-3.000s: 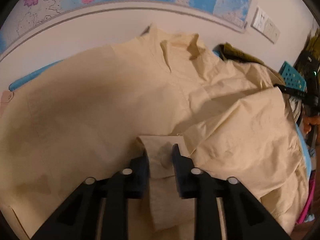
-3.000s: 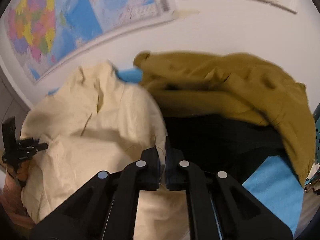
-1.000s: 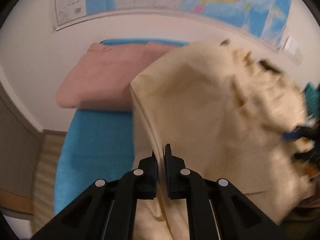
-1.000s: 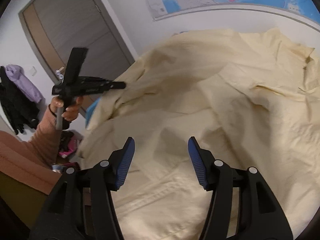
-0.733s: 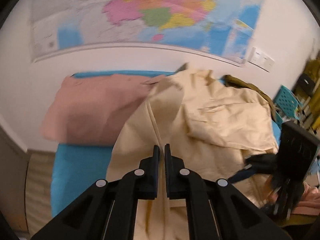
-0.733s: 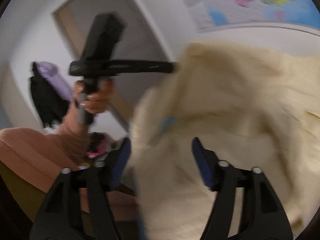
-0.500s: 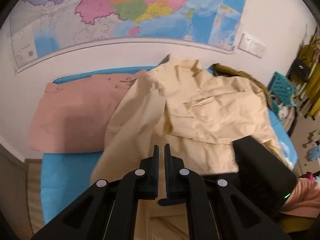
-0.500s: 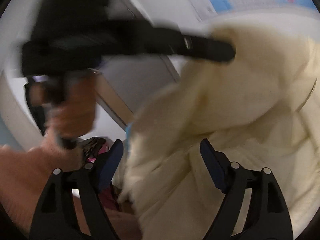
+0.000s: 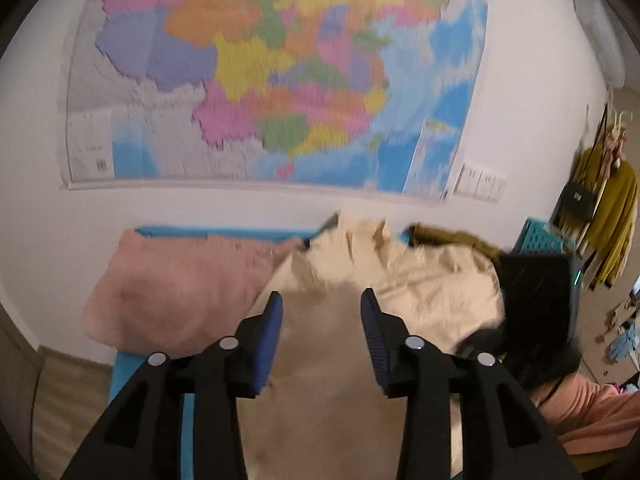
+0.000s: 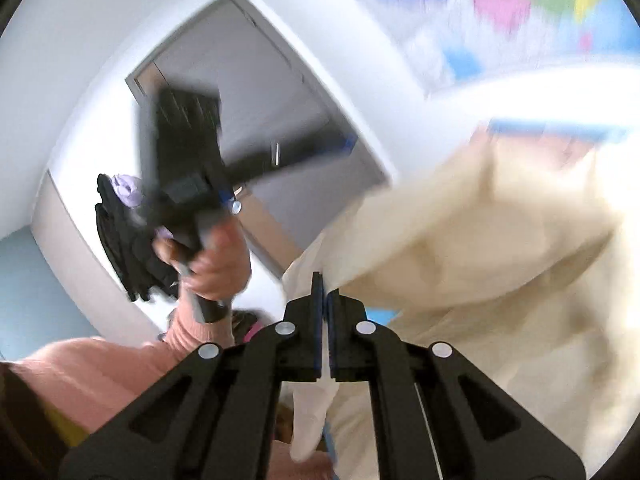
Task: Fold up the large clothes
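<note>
The right gripper (image 10: 324,300) had just clamped the cream shirt's (image 9: 420,280) edge over the blue tabletop (image 9: 120,372); left gripper (image 9: 321,304) jaws were opening, empty. Keeping that edge taut would aid folding.

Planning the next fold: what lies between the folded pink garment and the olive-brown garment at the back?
In the left wrist view, the cream shirt lies between the pink garment and the olive one.
</note>
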Available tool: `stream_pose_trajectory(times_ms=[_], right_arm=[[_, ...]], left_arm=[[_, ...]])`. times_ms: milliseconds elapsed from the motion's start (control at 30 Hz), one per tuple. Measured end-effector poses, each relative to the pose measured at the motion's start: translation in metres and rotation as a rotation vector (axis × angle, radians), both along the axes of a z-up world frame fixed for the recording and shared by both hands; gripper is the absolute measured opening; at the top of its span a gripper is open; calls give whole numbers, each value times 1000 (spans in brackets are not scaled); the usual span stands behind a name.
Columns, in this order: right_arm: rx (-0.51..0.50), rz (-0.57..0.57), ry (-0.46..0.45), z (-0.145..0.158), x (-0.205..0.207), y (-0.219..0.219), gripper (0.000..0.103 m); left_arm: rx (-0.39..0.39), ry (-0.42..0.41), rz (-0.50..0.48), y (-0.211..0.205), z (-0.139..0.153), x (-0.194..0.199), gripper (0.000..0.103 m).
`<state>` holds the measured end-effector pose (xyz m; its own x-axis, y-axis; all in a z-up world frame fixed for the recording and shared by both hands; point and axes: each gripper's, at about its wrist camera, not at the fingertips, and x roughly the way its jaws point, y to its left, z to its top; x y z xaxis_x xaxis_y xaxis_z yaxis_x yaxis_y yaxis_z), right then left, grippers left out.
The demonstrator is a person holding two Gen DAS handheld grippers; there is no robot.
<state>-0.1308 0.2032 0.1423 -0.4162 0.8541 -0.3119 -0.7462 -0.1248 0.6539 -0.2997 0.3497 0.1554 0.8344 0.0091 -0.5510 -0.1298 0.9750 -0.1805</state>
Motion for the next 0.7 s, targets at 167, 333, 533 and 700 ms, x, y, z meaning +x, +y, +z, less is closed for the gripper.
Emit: stream_pose_trajectory(times_ms=[167, 333, 533, 700], right_arm=[[-208, -139, -226, 45, 52, -60, 3], [-438, -228, -298, 4, 71, -95, 7], [-488, -292, -260, -34, 63, -114, 61], [-337, -309, -126, -14, 97, -104, 70]], left_arm=[[-11, 83, -17, -1, -25, 27, 40], [68, 256, -47, -20, -86, 72, 40], [207, 390, -87, -38, -130, 110, 48], [189, 382, -147, -51, -140, 107, 49]])
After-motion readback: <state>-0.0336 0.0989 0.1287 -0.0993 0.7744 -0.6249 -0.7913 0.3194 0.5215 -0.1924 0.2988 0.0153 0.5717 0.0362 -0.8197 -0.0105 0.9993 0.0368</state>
